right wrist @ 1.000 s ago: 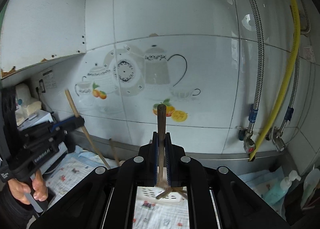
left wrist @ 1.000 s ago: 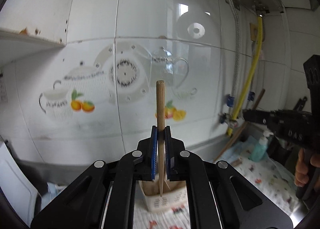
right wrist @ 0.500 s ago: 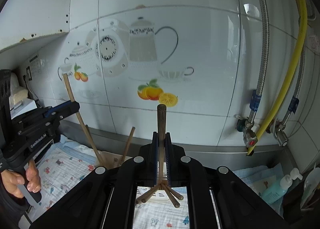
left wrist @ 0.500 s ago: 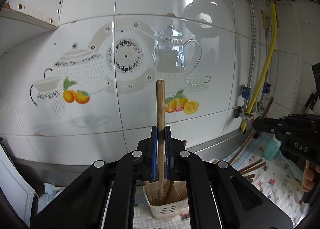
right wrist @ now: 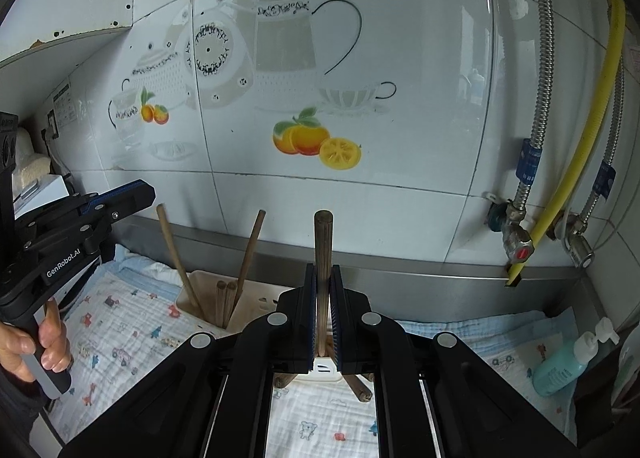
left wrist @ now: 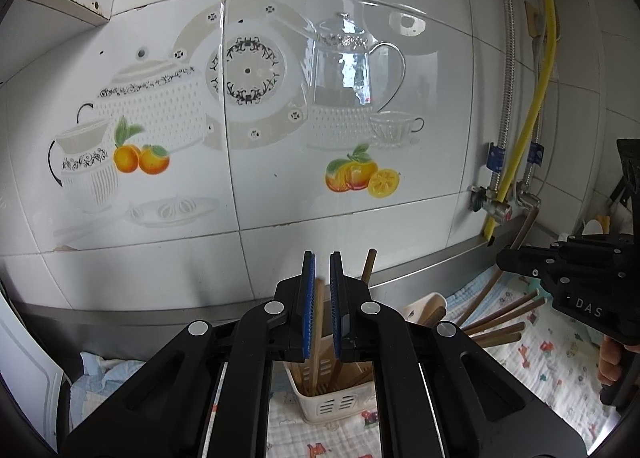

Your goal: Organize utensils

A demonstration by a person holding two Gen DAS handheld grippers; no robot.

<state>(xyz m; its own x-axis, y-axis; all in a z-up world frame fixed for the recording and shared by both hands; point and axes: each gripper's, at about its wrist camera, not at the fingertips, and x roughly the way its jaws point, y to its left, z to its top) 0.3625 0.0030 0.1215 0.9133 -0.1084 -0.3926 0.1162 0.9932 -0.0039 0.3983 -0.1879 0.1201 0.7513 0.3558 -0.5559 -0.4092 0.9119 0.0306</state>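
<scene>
My left gripper [left wrist: 322, 258] hangs just above a cream slotted holder [left wrist: 340, 406], its jaws only a narrow slit apart. A light wooden chopstick [left wrist: 319, 322] shows through the slit without filling it. Its top is below the fingertips and its lower end is in the holder. In the right wrist view that chopstick [right wrist: 176, 254] leans in the holder [right wrist: 192, 290] just under the left gripper [right wrist: 150, 191], beside other sticks. My right gripper [right wrist: 323, 270] is shut on a dark chopstick [right wrist: 323, 234] that stands upright and pokes above the pads. The left wrist view has the right gripper [left wrist: 500, 258] at the right edge.
Several dark chopsticks [left wrist: 504, 318] lie fanned on the printed cloth [right wrist: 132, 338] right of the holder. A tiled wall and a steel ledge [right wrist: 420, 278] close the back. A yellow hose [right wrist: 576, 161] and valves hang at the right, with a teal bottle [right wrist: 560, 370] below.
Both grippers have come down toward the holder. The light chopstick, which stood well above the left fingertips, now sits lower, in the holder. The right gripper has kept its dark chopstick.
</scene>
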